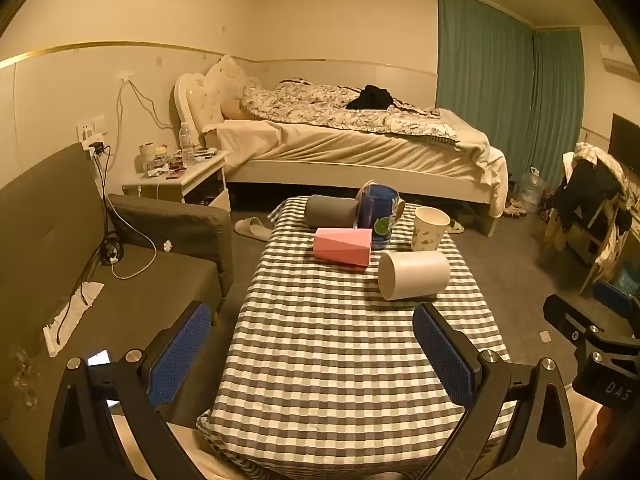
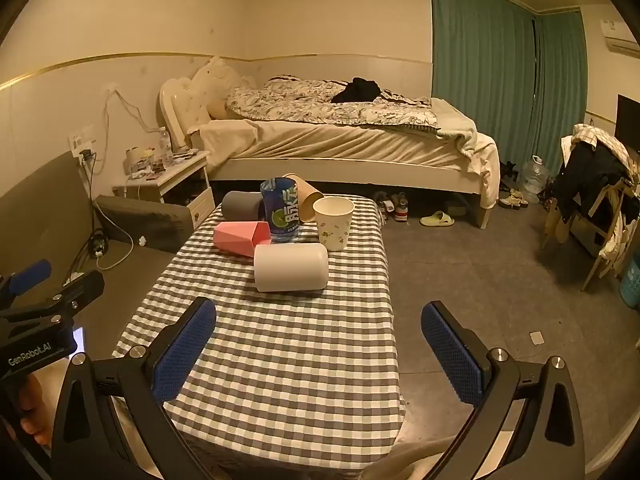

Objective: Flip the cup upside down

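Both grippers are hovering over the near end of the checked-cloth table (image 2: 280,360), the left gripper (image 1: 316,356) and right gripper (image 2: 318,354) each with fingers spread wide apart, gripping nothing. Toward the far end, the cups are waiting: a plain white cylindrical cup (image 2: 291,267) is lying on its side, a patterned white paper cup (image 2: 333,222) is standing upright near the far right corner. Nothing is flipped yet; the whole task is looking untouched.

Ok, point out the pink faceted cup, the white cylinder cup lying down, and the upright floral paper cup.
pink faceted cup (image 2: 236,237): right wrist view, side wall.
white cylinder cup (image 2: 294,267): right wrist view, side wall.
floral paper cup (image 2: 334,229): right wrist view, outer wall.
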